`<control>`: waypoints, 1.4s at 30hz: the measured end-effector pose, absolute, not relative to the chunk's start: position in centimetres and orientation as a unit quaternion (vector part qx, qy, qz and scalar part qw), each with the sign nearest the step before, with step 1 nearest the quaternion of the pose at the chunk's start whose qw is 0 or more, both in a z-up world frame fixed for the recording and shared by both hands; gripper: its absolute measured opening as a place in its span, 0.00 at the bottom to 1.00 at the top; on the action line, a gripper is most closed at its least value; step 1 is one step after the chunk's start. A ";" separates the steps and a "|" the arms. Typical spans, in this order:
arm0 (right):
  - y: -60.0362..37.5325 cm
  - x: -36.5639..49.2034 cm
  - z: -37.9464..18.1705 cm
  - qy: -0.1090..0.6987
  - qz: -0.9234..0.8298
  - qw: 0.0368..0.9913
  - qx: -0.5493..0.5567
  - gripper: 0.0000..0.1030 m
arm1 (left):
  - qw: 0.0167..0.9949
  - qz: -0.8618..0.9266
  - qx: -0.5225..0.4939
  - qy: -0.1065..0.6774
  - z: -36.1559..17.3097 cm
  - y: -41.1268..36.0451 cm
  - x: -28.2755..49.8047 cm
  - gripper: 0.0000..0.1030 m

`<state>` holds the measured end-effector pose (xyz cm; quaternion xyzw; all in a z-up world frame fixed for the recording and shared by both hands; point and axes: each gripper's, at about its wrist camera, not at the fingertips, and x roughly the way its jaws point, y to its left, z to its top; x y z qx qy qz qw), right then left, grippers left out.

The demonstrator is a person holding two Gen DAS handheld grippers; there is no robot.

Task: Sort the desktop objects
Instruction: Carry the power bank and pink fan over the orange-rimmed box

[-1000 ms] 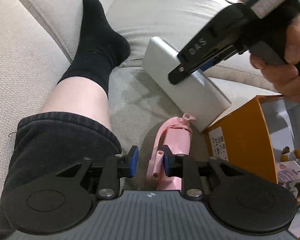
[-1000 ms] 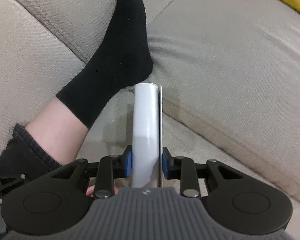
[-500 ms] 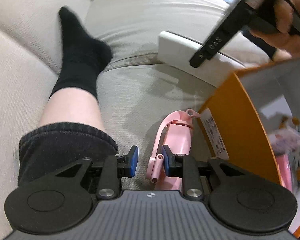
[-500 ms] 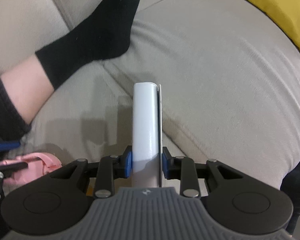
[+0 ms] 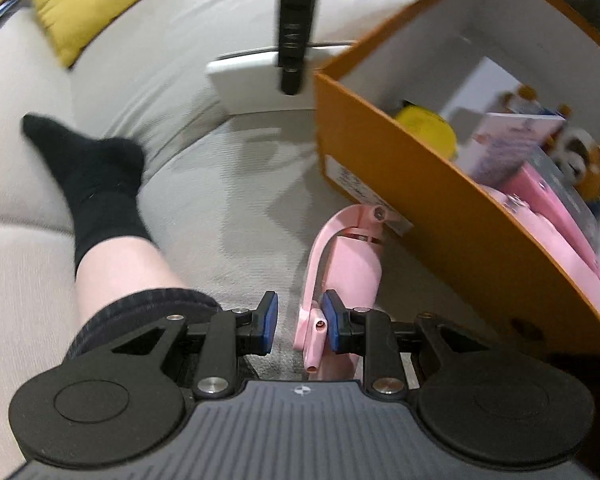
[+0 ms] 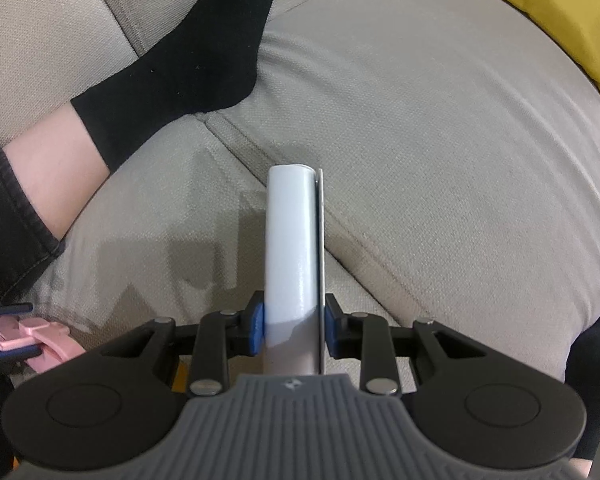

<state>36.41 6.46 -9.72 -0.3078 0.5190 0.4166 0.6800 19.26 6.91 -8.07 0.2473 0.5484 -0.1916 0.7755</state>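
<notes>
On the beige sofa point(image 6: 440, 140), sorting is partway done: the orange box point(image 5: 440, 216) already holds a yellow item, cards and pink things. Clamped in the right gripper point(image 6: 294, 320), a white slab-like device point(image 6: 292, 248) hangs near the box's rim. Beside the box, the left gripper point(image 5: 298, 320) stands parted, empty, a pink clip-like object point(image 5: 348, 264) against one pad, still unsorted.

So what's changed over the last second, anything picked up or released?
Nothing taken or released. The right gripper carried the white flat device up off the sofa toward the orange box. The left gripper is still open, with the pink tool beside its right pad.
</notes>
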 end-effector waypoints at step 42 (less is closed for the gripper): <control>2.2 33.2 -1.8 0.399 0.433 0.745 -0.312 0.30 | 0.845 -0.037 0.155 0.510 -1.2 7.6 19.4 0.12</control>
